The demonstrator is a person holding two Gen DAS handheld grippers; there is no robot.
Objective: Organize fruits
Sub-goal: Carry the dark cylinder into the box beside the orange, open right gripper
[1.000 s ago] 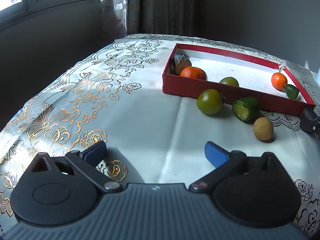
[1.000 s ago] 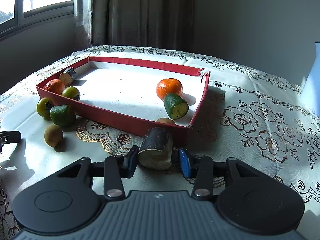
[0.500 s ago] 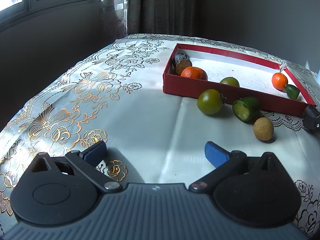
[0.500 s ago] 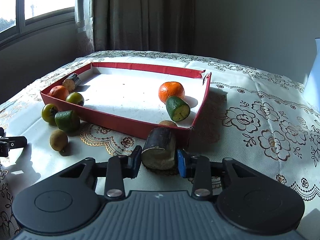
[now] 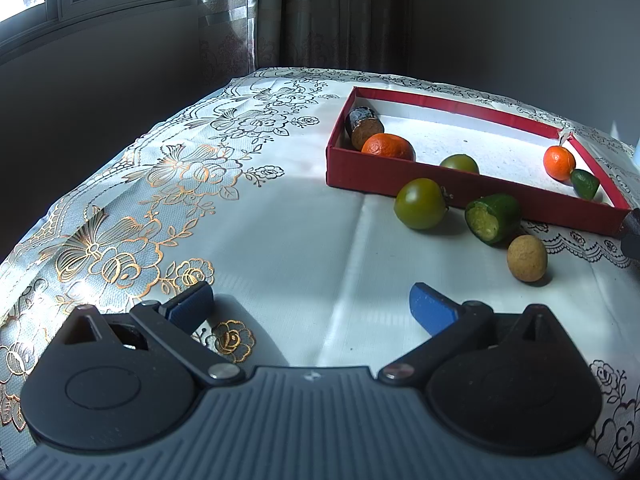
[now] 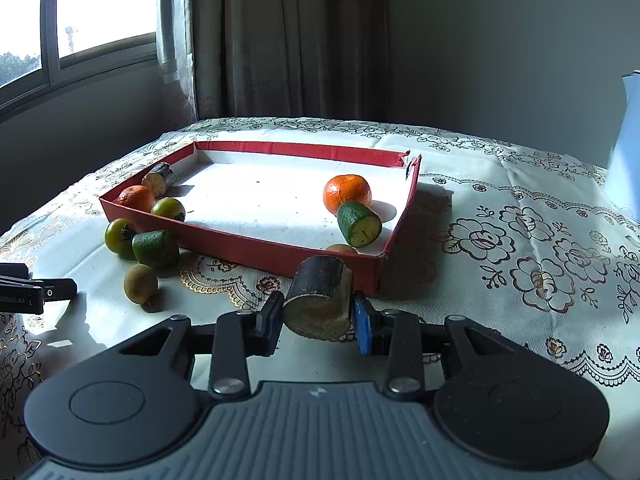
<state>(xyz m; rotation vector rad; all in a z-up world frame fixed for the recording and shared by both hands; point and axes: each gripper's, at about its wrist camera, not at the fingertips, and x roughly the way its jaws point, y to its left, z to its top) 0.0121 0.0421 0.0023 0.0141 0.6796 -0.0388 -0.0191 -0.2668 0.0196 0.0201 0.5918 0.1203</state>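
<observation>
My right gripper is shut on a dark-skinned cut fruit piece and holds it above the cloth, just in front of the red tray's near right corner. The tray holds two oranges, a green cut piece, a green round fruit, a dark piece and a brown fruit at the near wall. Outside the tray lie a green tomato-like fruit, a green cut piece and a small brown fruit. My left gripper is open and empty, low over the cloth.
The table carries a white cloth with gold flower print. Its left edge drops off toward a dark wall under a window. A curtain hangs behind. A pale blue object stands at the far right.
My right gripper has risen with the dark fruit piece, so the tray now sits lower and farther in its view. My left gripper has hardly moved.
</observation>
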